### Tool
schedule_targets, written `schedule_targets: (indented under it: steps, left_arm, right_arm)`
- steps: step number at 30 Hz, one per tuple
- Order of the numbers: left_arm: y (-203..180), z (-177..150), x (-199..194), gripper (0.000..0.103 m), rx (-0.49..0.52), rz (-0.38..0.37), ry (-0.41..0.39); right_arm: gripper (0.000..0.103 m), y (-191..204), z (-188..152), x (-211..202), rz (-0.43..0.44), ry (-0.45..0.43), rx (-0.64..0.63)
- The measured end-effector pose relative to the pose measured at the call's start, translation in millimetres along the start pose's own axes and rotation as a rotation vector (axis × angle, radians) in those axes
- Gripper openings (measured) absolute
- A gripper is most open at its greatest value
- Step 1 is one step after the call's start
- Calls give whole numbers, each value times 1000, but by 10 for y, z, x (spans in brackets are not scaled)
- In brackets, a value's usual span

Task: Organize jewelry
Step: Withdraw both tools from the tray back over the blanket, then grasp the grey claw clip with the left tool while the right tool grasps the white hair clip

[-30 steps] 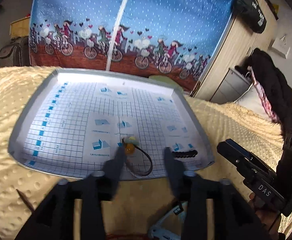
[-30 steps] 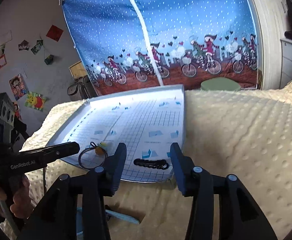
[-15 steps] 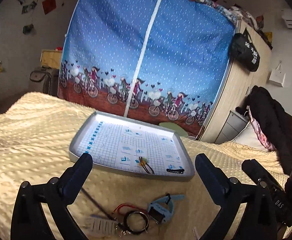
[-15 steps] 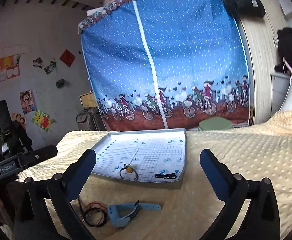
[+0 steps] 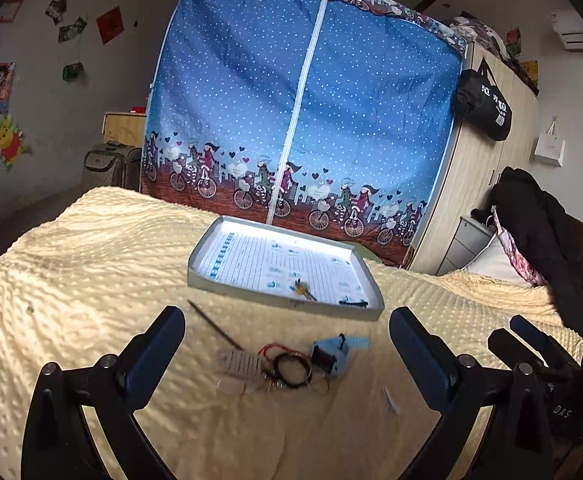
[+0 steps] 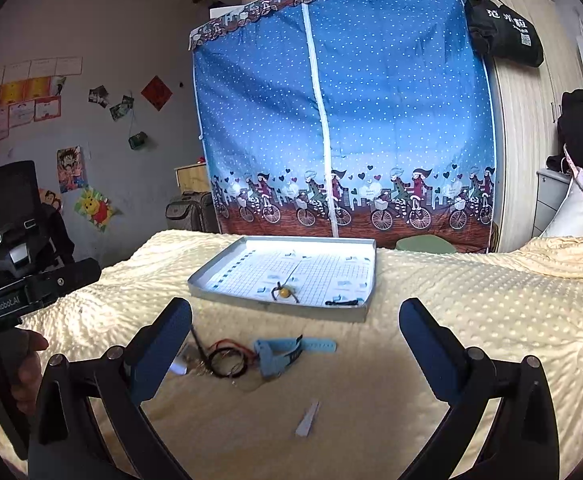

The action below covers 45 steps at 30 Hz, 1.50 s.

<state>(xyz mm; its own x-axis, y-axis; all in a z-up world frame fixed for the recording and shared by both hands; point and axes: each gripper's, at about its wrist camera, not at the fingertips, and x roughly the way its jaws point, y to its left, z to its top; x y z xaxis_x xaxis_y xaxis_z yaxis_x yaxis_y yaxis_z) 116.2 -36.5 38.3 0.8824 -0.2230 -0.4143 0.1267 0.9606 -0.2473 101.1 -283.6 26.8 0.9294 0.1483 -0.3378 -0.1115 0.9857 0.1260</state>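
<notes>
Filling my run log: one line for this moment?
left gripper: open | right gripper: open | tray: two pieces | blue watch: on blanket

A blue polka-dot fabric wardrobe [image 6: 343, 120] with a cartoon cyclist border stands behind the bed's cream dimpled blanket [image 6: 471, 312]. A black bag [image 5: 485, 106] hangs on the pale wooden cabinet [image 5: 475, 200]. Posters [image 6: 71, 168] dot the grey wall beside a brown suitcase [image 5: 111, 166].
</notes>
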Motion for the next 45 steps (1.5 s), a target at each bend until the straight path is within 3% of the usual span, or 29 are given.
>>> schedule_targets:
  steps: [11,20,27,34,36,40,45]
  left_arm:
    - [198,-369,-108,103,27,24,115]
    - [281,-611,108,103,-34,51,217]
    - [147,-717,342,103,43,113,277]
    - [223,-774,635,103,42,161,354]
    - [234,-779,698,103,49,165,361]
    - [197,-767,882,103,121,172,388]
    - [150,-697,1081,103,201,177,382]
  right_arm:
    - [102,-59,-407,-91,-10,176,63]
    - [102,-129,-737,427,-6,358,155]
    - [102,-143,-910,735,-8,437,184]
    - [101,-178,-1061,994,35,504,246]
    - [98,-168,-1090,1049,43,507,252]
    - [76,-168,-1123,1138,58,509,254]
    - [60,-198,-1154,1255,84,507,273]
